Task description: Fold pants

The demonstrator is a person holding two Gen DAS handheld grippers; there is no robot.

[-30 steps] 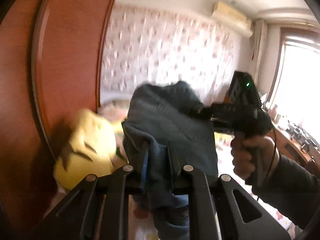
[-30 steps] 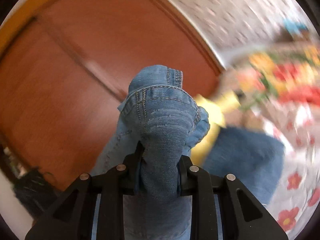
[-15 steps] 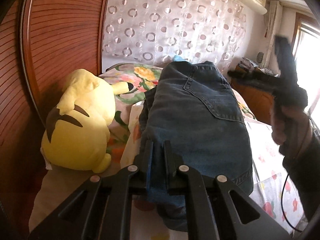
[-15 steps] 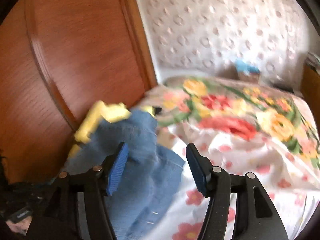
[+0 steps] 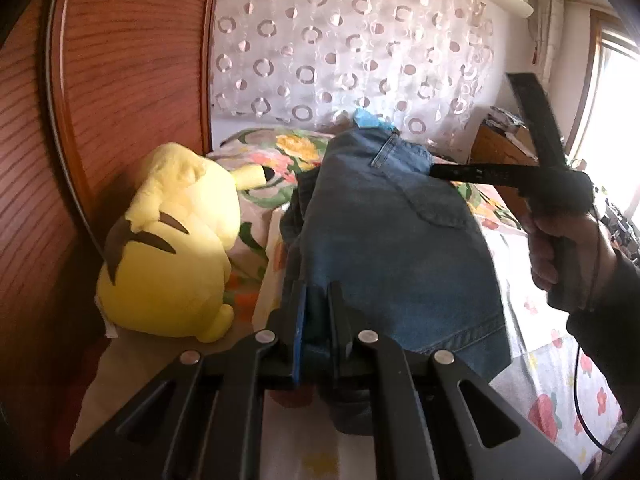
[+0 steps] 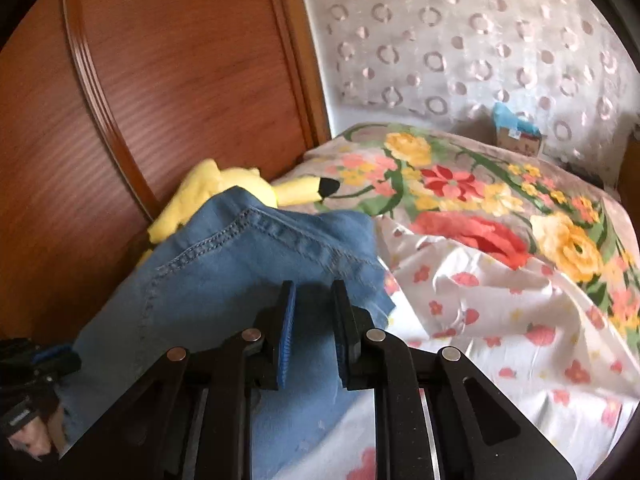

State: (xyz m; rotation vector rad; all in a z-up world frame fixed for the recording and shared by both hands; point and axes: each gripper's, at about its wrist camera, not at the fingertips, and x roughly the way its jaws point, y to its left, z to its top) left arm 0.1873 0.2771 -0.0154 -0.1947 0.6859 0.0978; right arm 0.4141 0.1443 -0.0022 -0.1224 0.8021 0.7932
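The blue jeans (image 5: 384,232) lie folded in a stack on the floral bed, back pocket up. My left gripper (image 5: 318,300) is shut on the near edge of the jeans. The right gripper shows in the left wrist view (image 5: 440,170), held by a hand at the far right edge of the jeans. In the right wrist view the jeans (image 6: 240,272) lie below the right gripper (image 6: 314,292), whose jaws stand a little apart with nothing between them.
A yellow plush toy (image 5: 172,248) sits left of the jeans against the wooden headboard (image 5: 120,80). The floral bedsheet (image 6: 500,280) spreads to the right. A small box (image 6: 516,136) stands by the curtain. A wooden nightstand (image 5: 504,152) is at the far right.
The jeans came down from mid-air onto the bed. My right gripper let go of them, opened wide, then narrowed. My left gripper stays shut on the cloth.
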